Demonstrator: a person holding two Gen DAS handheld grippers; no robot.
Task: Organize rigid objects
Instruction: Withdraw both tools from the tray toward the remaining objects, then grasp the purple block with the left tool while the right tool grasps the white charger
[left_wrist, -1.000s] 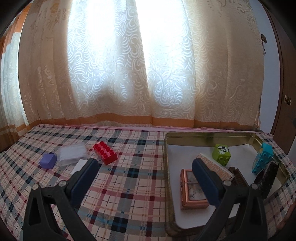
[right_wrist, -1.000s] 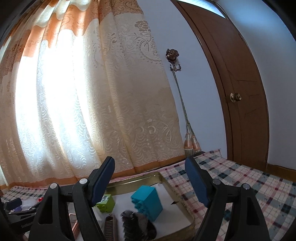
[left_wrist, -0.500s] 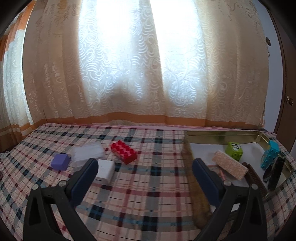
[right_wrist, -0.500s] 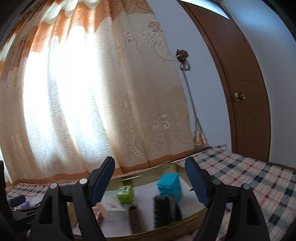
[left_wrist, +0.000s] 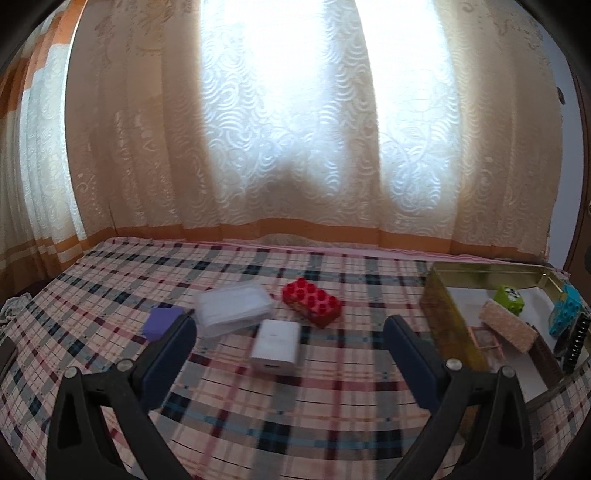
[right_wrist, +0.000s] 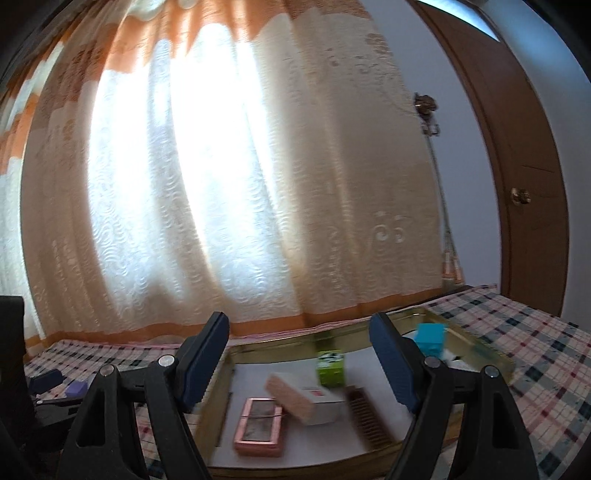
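On the plaid cloth lie a white box (left_wrist: 275, 346), a red brick (left_wrist: 312, 301), a clear plastic case (left_wrist: 233, 307) and a purple block (left_wrist: 162, 322). My left gripper (left_wrist: 290, 341) is open and empty, with the white box between its fingers' line of sight. A gold tin tray (left_wrist: 441, 317) at the right holds a green block (left_wrist: 509, 298), a cyan brick (left_wrist: 565, 314), a beige bar (left_wrist: 508, 329) and a pink frame. My right gripper (right_wrist: 299, 349) is open and empty above the tray (right_wrist: 229, 391), over the green block (right_wrist: 330, 367), beige bar (right_wrist: 291, 397) and pink frame (right_wrist: 260, 424).
A lace curtain (left_wrist: 295, 129) hangs behind the table's far edge. A brown door (right_wrist: 517, 166) stands at the right. A dark comb (right_wrist: 367, 417) and a cyan brick (right_wrist: 430, 338) lie in the tray. My left gripper shows at the right wrist view's left edge (right_wrist: 44, 391).
My left gripper has swung left, away from the tray, toward the loose objects on the cloth. My right gripper has shifted left over the tray. Both stay open.
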